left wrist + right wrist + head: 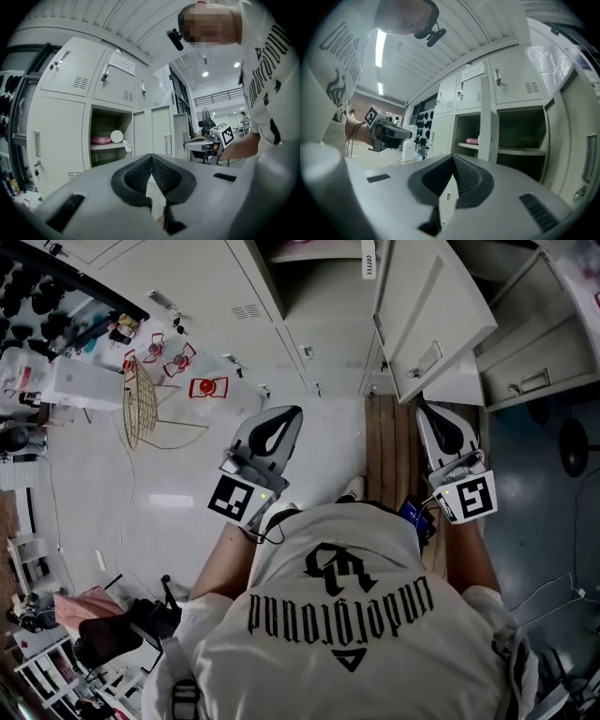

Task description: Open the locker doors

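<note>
A bank of pale grey lockers (309,296) stands in front of me. In the head view one door (431,315) hangs open toward me on the right. The left gripper view shows an open compartment (110,136) holding a pink thing (101,140) and a white round thing (117,136), with closed doors (70,70) above it. Two open compartments (520,136) show in the right gripper view under closed upper doors (515,79). My left gripper (289,415) (151,156) and right gripper (427,411) (452,158) are both shut on nothing, short of the lockers.
A wire basket frame (141,409) and red-and-white items (206,387) lie on the pale floor at left. A rack of dark objects (37,287) stands far left. A wooden strip (384,437) runs under the open door. Another open grey panel (534,362) juts out at right.
</note>
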